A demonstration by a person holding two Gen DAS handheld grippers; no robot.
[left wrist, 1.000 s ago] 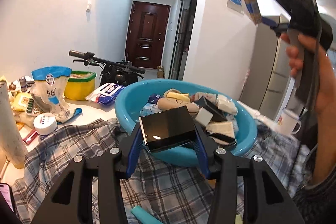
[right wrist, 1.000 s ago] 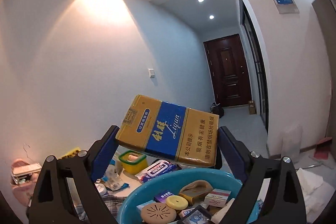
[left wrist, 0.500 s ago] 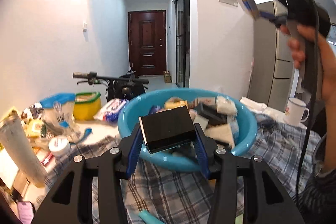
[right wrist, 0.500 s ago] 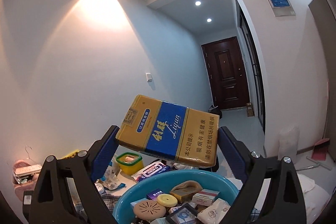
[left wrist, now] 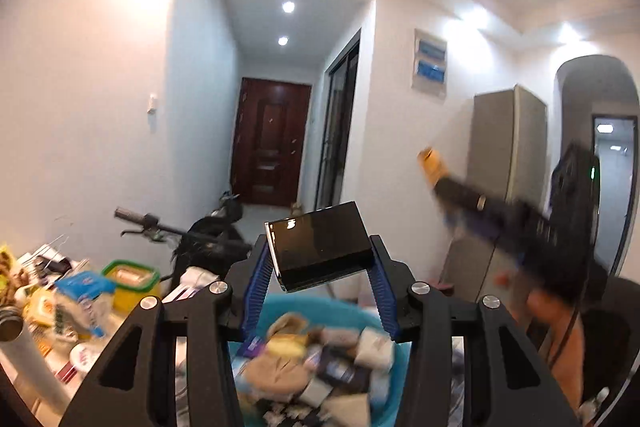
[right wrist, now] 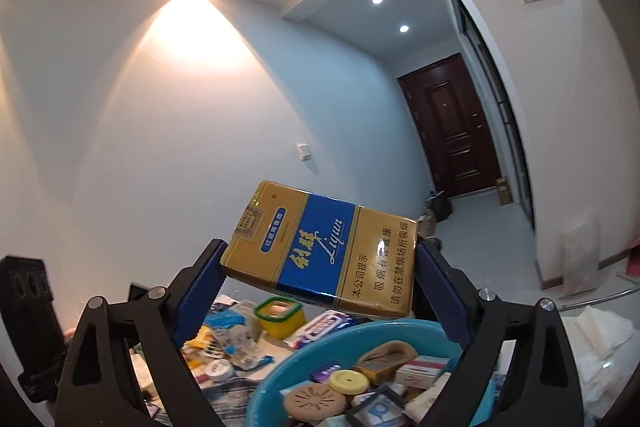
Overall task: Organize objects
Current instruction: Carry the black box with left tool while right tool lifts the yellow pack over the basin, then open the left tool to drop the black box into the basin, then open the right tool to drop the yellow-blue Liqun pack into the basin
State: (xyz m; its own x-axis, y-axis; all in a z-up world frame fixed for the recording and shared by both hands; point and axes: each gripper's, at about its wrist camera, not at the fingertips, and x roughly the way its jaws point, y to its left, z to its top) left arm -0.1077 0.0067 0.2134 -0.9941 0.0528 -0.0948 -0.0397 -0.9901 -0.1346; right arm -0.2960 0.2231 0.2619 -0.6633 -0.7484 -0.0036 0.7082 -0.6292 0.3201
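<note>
My left gripper (left wrist: 320, 259) is shut on a glossy black box (left wrist: 320, 247) and holds it raised above the blue basin (left wrist: 280, 303), which is full of small packets and boxes. My right gripper (right wrist: 320, 267) is shut on a gold and blue cigarette carton (right wrist: 324, 247), held high over the same basin (right wrist: 304, 351). In the left wrist view the right gripper (left wrist: 436, 179) shows blurred at the right, with the carton's gold end (left wrist: 428, 163) at its tip.
A yellow tub with a green rim (left wrist: 128, 283) (right wrist: 280, 313), snack bags (left wrist: 80, 303), a wipes pack (right wrist: 324, 325) and a round tin (right wrist: 220, 371) lie left of the basin. A bicycle (left wrist: 192, 239) stands behind. A fridge (left wrist: 504, 163) is at the right.
Both grippers have tilted upward with their loads. The left gripper has risen, so the basin sits lower in its view. The right gripper has dropped and shows blurred at the right.
</note>
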